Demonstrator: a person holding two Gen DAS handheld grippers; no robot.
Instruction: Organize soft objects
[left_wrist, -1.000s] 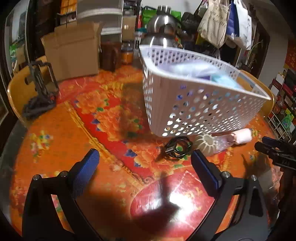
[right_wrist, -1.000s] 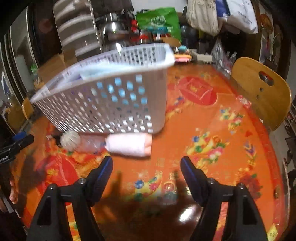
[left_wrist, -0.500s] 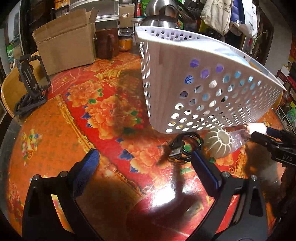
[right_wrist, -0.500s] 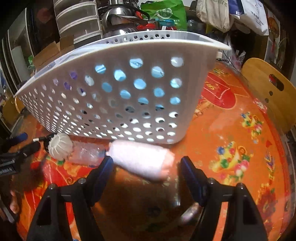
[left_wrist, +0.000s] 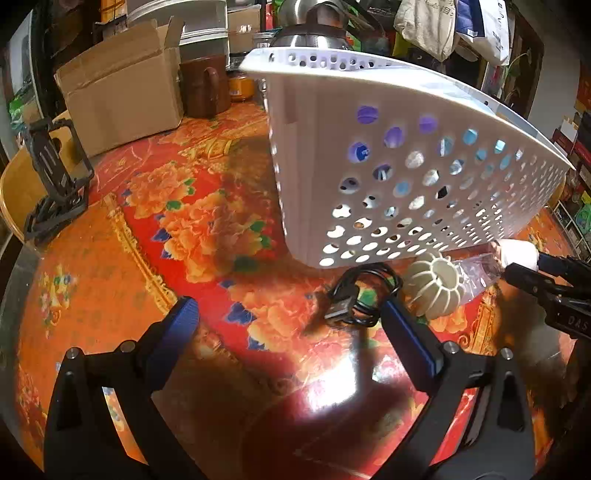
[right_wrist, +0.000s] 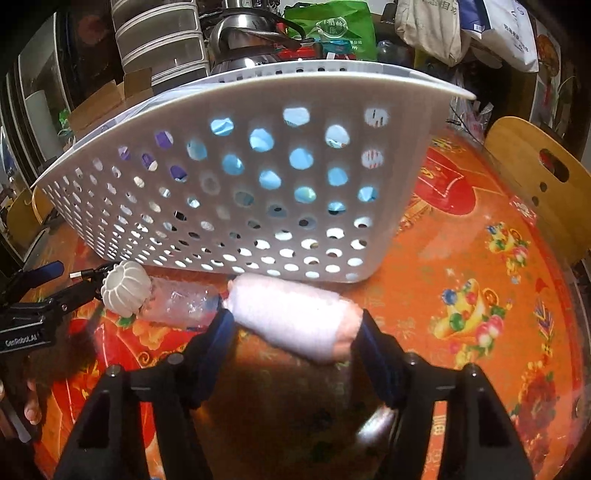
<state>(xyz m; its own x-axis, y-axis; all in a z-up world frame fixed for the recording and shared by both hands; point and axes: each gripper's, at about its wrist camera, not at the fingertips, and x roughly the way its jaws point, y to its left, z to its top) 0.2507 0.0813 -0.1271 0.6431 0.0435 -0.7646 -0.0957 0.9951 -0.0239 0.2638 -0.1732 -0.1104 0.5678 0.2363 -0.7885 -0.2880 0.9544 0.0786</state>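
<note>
pink roll (right_wrist: 291, 317) btwn closing right gripper (right_wrist: 295, 332) jaws.

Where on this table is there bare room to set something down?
Bare cloth lies left of the white basket, toward the cardboard box, and right of it toward the wooden chair. The basket's front is crowded: black cable, ribbed ball, pink roll.
</note>
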